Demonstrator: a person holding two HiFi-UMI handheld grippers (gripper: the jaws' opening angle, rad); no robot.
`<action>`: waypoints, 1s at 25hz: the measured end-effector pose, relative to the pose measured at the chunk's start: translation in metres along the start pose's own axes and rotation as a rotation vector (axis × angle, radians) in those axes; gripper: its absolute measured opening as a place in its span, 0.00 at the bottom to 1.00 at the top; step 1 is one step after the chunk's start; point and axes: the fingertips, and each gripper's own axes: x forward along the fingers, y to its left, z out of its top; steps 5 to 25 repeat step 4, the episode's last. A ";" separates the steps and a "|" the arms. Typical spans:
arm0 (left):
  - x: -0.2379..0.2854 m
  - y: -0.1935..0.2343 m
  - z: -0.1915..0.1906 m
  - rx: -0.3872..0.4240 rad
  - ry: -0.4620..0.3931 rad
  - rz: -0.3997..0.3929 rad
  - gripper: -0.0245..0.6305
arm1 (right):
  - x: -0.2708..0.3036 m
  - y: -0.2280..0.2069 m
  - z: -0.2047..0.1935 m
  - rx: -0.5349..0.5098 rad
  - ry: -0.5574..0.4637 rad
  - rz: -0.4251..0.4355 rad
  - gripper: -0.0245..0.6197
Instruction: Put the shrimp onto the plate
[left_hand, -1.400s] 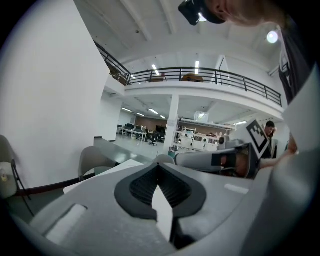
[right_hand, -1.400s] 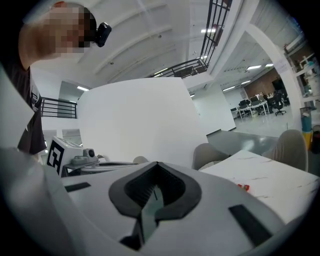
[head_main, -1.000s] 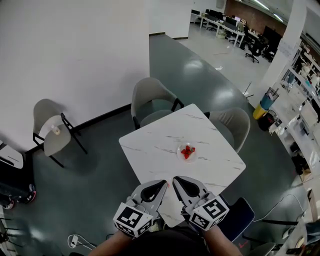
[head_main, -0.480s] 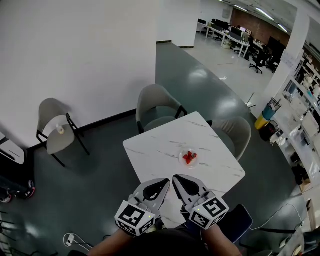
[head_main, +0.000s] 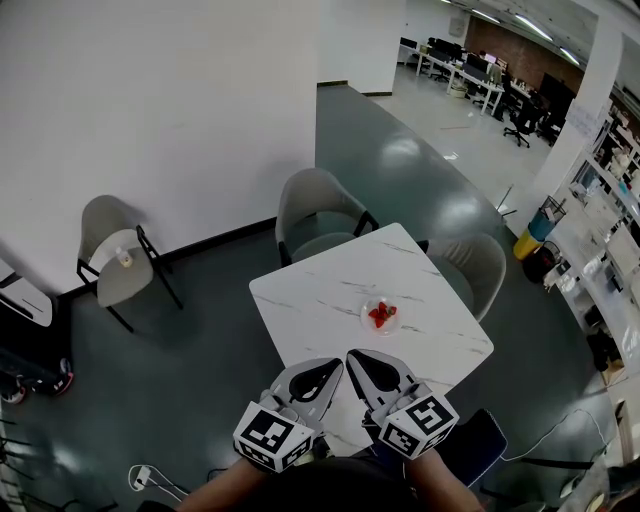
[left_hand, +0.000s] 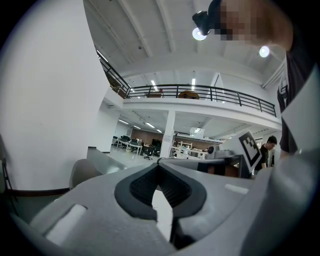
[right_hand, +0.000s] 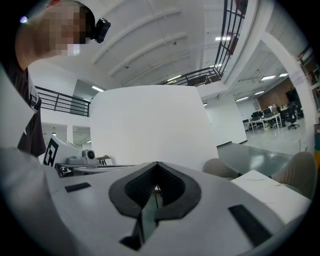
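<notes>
Red shrimp (head_main: 380, 314) lie on a small clear plate (head_main: 366, 322) near the middle of the white marble table (head_main: 320, 300) in the head view. My left gripper (head_main: 333, 364) and right gripper (head_main: 352, 356) are held side by side over the table's near corner, well short of the plate. Both are shut with nothing between the jaws. In the left gripper view the left gripper (left_hand: 159, 164) points up at the hall; in the right gripper view the right gripper (right_hand: 157, 164) does the same. Neither gripper view shows the shrimp or plate.
Two grey chairs (head_main: 318, 205) (head_main: 480, 262) stand at the table's far sides. A third chair (head_main: 112, 255) holding a small object stands by the white wall at the left. A dark seat (head_main: 478, 440) is at the near right. Shelves (head_main: 605, 260) line the right edge.
The head view has shifted slightly, so the table and plate sit a little further right and lower. Both grippers stay shut and still, side by side.
</notes>
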 end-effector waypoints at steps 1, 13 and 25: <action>0.000 0.000 0.000 0.001 0.001 -0.001 0.05 | 0.000 0.000 0.000 -0.001 0.000 0.000 0.04; 0.002 -0.001 -0.001 0.003 0.003 -0.002 0.05 | -0.001 -0.002 0.000 -0.003 0.000 -0.003 0.04; 0.002 -0.001 -0.001 0.003 0.003 -0.002 0.05 | -0.001 -0.002 0.000 -0.003 0.000 -0.003 0.04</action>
